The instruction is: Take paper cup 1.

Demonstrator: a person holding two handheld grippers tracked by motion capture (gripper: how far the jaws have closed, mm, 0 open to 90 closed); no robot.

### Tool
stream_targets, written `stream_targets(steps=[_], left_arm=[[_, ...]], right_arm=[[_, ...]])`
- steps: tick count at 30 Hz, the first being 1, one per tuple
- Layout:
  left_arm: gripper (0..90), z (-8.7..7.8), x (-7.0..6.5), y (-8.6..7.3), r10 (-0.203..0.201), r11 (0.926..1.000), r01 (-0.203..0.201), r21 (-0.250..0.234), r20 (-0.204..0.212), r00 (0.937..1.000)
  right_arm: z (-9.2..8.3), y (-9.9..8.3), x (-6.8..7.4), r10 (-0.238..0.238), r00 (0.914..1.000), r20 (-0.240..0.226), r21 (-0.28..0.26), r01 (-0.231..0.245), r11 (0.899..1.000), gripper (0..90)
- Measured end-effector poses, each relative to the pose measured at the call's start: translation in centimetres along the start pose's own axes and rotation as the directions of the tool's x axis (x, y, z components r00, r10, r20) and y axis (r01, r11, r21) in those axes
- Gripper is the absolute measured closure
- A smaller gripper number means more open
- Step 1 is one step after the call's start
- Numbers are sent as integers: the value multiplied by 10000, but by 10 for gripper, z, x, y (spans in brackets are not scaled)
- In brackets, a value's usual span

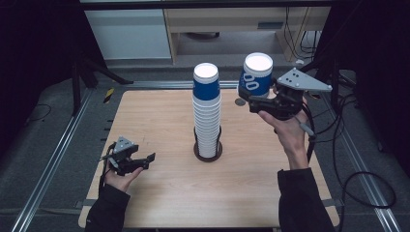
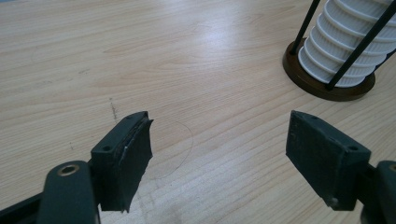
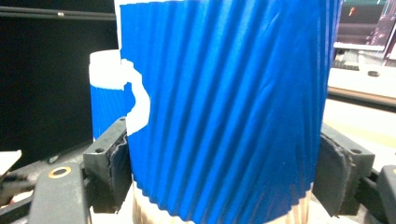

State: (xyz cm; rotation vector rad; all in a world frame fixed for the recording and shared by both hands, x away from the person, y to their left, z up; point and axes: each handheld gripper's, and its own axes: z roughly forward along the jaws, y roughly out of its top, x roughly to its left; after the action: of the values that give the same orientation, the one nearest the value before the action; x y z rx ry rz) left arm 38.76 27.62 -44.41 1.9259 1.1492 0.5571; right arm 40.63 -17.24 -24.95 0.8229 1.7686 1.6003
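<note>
High view: the right hand-held gripper (image 1: 252,96) clamps an upside-down ribbed blue paper cup (image 1: 256,73) aloft, just right of the tall upright cup stack (image 1: 207,111); left hand-held gripper (image 1: 145,160) gapes idle.

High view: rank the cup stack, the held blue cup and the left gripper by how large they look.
1. cup stack, clearly the tallest.
2. held blue cup, clamped in the right gripper.
3. left gripper, fingers open. It looks close to the cup in size, and the raised cup is nearer the camera, so this order is unsure.

Blue ribbed cup (image 1: 256,75) — inverted, raised — beside stack (image 1: 207,112).
</note>
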Motion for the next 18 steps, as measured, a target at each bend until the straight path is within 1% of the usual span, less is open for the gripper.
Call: stream_targets(steps=[1,4,5,7,8,9,10,11,14,16,17,18], left_arm=[[217,0,0,0,15,10000,-15,-3,6,10000],[217,0,-2,0,57,10000,-57,16,33,10000],[217,1,-3,1,20,10000,-20,-18,108,9999],[218,1,-4,1,32,10000,-32,-23,123,9999],[218,1,-5,1,66,10000,-66,-22,160,9998],[217,1,-5,1,66,10000,-66,-22,160,9998],[217,1,-5,1,77,10000,-77,-12,180,9998],[217,1,-6,2,111,9999,-112,16,220,9997],[214,1,-8,3,220,9997,-222,65,272,9994],[212,1,-11,3,266,9996,-267,28,315,9992],[212,1,-11,3,266,9996,-267,28,315,9992],[211,1,-13,4,301,9995,-302,19,370,9989]], right_arm=[[0,0,0,0,10000,0,0,0,10000,202],[-2,-14,-3,63,10000,4,230,-63,9997,202],[-3,-22,-5,96,10000,15,405,-96,9991,202],[-3,-25,-6,155,9999,30,431,-156,9990,202],[-4,-32,-8,249,9997,24,504,-250,9984,202],[-4,-32,-8,249,9997,24,504,-250,9984,202],[-6,-38,-9,284,9996,4,551,-283,9981,202],[-6,-38,-9,284,9996,4,551,-283,9981,202],[-7,-47,-10,286,9996,9,691,-286,9972,202],[-9,-56,-12,370,9993,-15,761,-368,9964,202],[-9,-56,-12,370,9993,-15,761,-368,9964,202],[-11,-62,-13,424,9991,-30,858,-420,9954,202]])
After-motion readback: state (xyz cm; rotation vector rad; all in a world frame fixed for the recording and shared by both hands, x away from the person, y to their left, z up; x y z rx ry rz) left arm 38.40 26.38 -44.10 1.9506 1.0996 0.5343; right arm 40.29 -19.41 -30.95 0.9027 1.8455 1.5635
